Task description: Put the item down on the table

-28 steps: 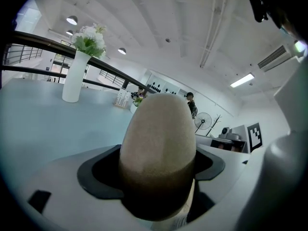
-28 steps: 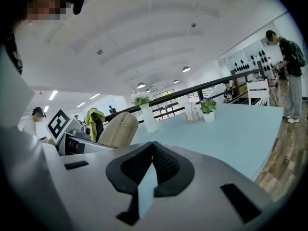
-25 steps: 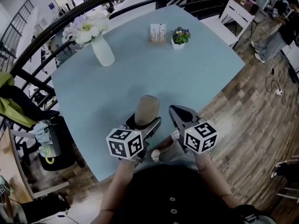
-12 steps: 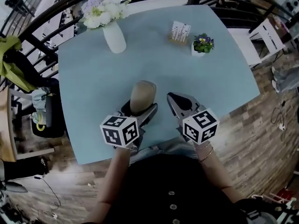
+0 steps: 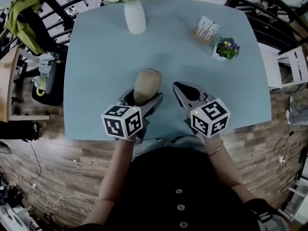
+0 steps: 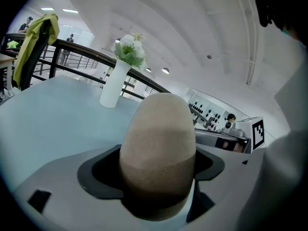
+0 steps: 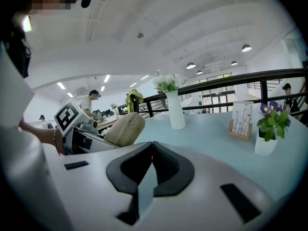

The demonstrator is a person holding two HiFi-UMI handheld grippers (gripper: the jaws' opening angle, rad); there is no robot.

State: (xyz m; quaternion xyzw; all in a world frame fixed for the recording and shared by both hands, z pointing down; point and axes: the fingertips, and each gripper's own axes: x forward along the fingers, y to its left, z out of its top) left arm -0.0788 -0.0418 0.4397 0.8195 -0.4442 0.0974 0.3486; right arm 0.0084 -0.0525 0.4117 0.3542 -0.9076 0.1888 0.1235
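A beige egg-shaped item (image 5: 146,83) (image 6: 159,148) sticks up out of my left gripper (image 5: 142,99), which is shut on its lower part, over the near side of the light blue table (image 5: 96,57). The same item (image 7: 124,129) shows at the left in the right gripper view. My right gripper (image 5: 186,91) (image 7: 152,163) hovers beside it to the right, shut, with nothing between its jaws. Whether the item touches the table is hidden.
At the table's far edge stands a white vase with white flowers (image 5: 134,13) (image 6: 115,83) (image 7: 175,107). A card holder (image 5: 206,29) (image 7: 240,121) and a small potted plant (image 5: 226,49) (image 7: 269,131) sit at the far right. A black railing (image 5: 53,6) runs behind.
The head view has swung, so the table now sits squarer in frame. Both grippers keep their places over the near edge, the left still holding the item.
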